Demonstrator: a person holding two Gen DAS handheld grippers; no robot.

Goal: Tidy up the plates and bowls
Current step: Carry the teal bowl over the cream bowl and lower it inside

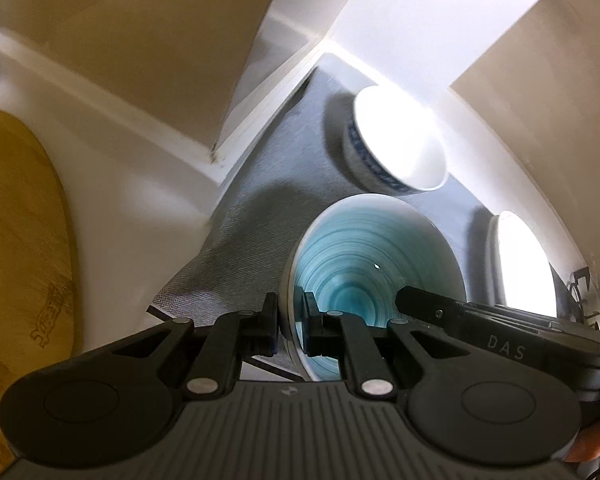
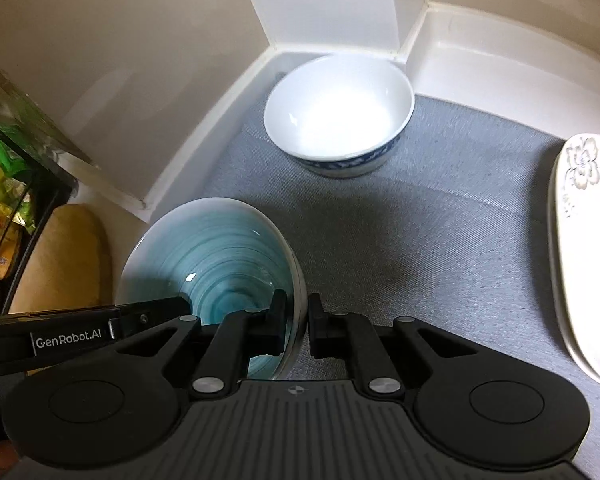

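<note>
Roughly left to right. Off to the left of both grippers sits a round light wooden board (image 1: 20, 232), not involved. Left gripper (image 1: 291, 322) is clamped on the rim of the teal-glazed ceramic bowl with spiral rings (image 1: 376, 264): one pad outside the wall, one inside, rim running straight between the jaws. Right gripper (image 2: 298, 326) is clamped on the opposite rim of that same bowl (image 2: 212, 248), left pad inside, right pad outside. So it's a two-handed pinch, with the bowl tilted and apparently just clear of the grey woven mat (image 2: 400, 248), though contact at the bowl's far edge can't be ruled out.

Ahead of the jaws, well apart, stands a white ceramic bowl with a blue patterned band (image 2: 340, 120), upright by the white tray corner. Right of the right jaws lies a stack of cream rectangular plates with a flower print (image 2: 580, 248).

Step in hand looks like carrying the teal bowl to nest it, probably into the white one. To do it well:
- keep both pinches tight, since the glazed rim is slippery and thin
- move both hands together, same height, so the bowl doesn't twist between the pads
- level it before lowering
- centre it over the target and release only once it's seated.

Main risk: rim slipping out of one side.
</note>
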